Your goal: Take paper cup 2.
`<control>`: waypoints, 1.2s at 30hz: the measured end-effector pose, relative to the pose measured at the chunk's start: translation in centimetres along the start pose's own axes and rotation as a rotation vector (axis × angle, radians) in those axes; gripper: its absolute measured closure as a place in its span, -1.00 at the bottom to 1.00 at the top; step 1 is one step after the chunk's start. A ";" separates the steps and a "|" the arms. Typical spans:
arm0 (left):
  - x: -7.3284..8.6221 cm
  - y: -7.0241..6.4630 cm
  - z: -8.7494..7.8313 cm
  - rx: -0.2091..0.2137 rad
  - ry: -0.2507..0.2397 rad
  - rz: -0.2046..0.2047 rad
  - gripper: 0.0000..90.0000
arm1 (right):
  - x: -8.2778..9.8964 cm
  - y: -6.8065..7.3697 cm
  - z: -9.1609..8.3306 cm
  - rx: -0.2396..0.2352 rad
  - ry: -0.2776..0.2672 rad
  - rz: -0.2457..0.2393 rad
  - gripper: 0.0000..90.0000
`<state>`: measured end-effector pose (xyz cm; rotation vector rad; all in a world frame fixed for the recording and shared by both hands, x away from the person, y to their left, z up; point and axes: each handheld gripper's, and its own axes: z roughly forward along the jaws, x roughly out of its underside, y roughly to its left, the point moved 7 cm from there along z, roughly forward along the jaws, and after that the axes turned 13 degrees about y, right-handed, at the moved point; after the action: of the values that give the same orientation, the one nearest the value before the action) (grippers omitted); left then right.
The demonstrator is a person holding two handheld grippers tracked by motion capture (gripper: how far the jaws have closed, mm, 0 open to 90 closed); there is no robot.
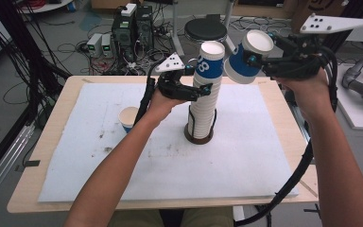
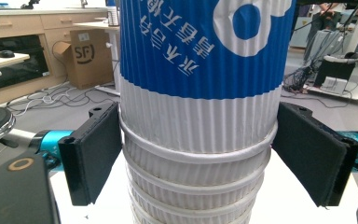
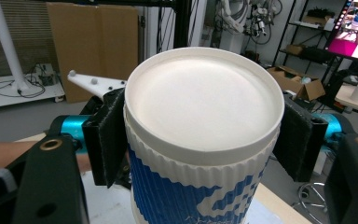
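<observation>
Two cups matter here: I have one blue-and-white cup (image 1: pixel 248 56) pinched upside down in my right tongs (image 1: pixel 257 60), just beside the stack of cups (image 1: pixel 203 101) — probably just pulled free. My left tongs (image 1: pixel 196 90) straddle the stack; pad contact I cannot tell — likely steadying it. A loose cup (image 1: pixel 128 118) sits left

Cable-strewn grey floor (image 1: pixel 75 28), black stool (image 1: pixel 205 29)

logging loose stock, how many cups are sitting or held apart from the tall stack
2: one cup standing open on the white mat left of the stack, and one blue-and-white cup held upside down, tilted, in the right hand-held gripper.
</observation>
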<state>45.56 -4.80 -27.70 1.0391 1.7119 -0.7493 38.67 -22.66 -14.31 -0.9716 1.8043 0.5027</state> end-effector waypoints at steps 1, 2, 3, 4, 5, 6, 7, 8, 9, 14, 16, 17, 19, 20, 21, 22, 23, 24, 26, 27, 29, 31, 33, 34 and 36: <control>0.0 0.0 0.0 -0.002 0.000 -0.001 -0.63 | 0.3 0.1 -0.1 -0.001 0.006 0.000 -0.37; 0.0 0.0 0.0 -0.002 -0.002 -0.003 -0.63 | 0.6 0.3 -0.1 -0.005 0.013 -0.002 -0.37; 0.0 0.0 0.0 -0.004 -0.001 -0.002 -0.63 | 0.9 0.4 -0.2 -0.008 0.017 -0.002 -0.37; 0.0 0.0 -0.1 -0.009 0.002 -0.002 -0.63 | 1.2 0.5 -0.2 -0.010 0.019 0.000 -0.37; 0.0 0.0 -0.1 -0.012 0.001 -0.004 -0.63 | 1.5 0.7 -0.2 -0.016 0.019 -0.001 -0.37; 0.0 -0.1 -0.2 -0.016 -0.002 -0.008 -0.64 | 1.9 0.9 -0.1 -0.021 0.024 0.000 -0.37; 0.1 0.0 -0.2 -0.019 -0.003 -0.003 -0.64 | 2.3 1.0 0.0 -0.026 0.031 -0.001 -0.37; 0.1 -0.1 -0.3 -0.023 -0.008 -0.002 -0.64 | 2.8 1.2 0.1 -0.031 0.039 0.000 -0.37; 0.2 -0.1 -0.5 -0.021 -0.014 -0.001 -0.64 | 3.2 1.3 0.2 -0.037 0.046 0.005 -0.37; 0.8 0.2 -1.8 -0.036 -0.023 -0.012 -0.64 | 5.7 2.0 1.1 -0.071 0.065 0.023 -0.37; 1.1 0.2 -2.5 -0.035 -0.031 -0.014 -0.64 | 6.6 2.2 1.5 -0.075 0.081 0.026 -0.37; 1.4 0.2 -3.1 -0.032 -0.034 -0.015 -0.64 | 7.0 2.3 1.7 -0.078 0.089 0.025 -0.37; 2.0 0.1 -3.8 -0.029 -0.033 -0.012 -0.64 | 8.0 2.6 2.4 -0.085 0.106 0.029 -0.37; 2.3 0.0 -4.2 -0.023 -0.033 -0.011 -0.64 | 8.5 2.7 2.8 -0.091 0.113 0.026 -0.37; 2.7 -0.1 -4.6 -0.016 -0.036 -0.013 -0.64 | 9.1 2.9 3.2 -0.095 0.125 0.024 -0.37; 3.1 -0.2 -5.0 -0.015 -0.034 -0.011 -0.64 | 9.7 3.0 3.6 -0.093 0.142 0.019 -0.37; 3.6 -0.3 -5.4 -0.018 -0.030 -0.009 -0.64 | 10.2 3.1 4.0 -0.094 0.154 0.011 -0.37; 4.0 -0.3 -5.7 -0.016 -0.033 -0.012 -0.64 | 10.8 3.2 4.5 -0.104 0.170 0.017 -0.37; 4.9 -0.5 -6.4 -0.021 -0.025 -0.013 -0.64 | 11.9 3.4 5.3 -0.111 0.191 0.021 -0.37; 5.2 -0.7 -6.7 -0.018 -0.025 -0.013 -0.64 | 12.3 3.5 5.7 -0.120 0.200 0.029 -0.37; 5.9 -0.8 -7.4 -0.022 -0.019 -0.008 -0.64 | 13.1 3.8 6.3 -0.132 0.210 0.038 -0.37; 6.5 -1.0 -8.0 -0.017 -0.021 -0.014 -0.64 | 13.4 4.0 6.8 -0.137 0.212 0.035 -0.37; 6.9 -1.2 -8.6 -0.018 -0.028 -0.009 -0.64 | 13.6 4.3 7.3 -0.148 0.218 0.039 -0.37; 7.1 -1.3 -8.9 -0.017 -0.030 -0.010 -0.64 | 13.6 4.4 7.6 -0.151 0.219 0.034 -0.37; 7.4 -1.5 -9.4 -0.015 -0.035 -0.010 -0.64 | 13.8 4.8 8.1 -0.156 0.228 0.022 -0.37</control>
<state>39.07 4.71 -31.34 1.0022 1.6912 -0.7561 36.78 -19.52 -30.56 -1.1559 2.0030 0.5721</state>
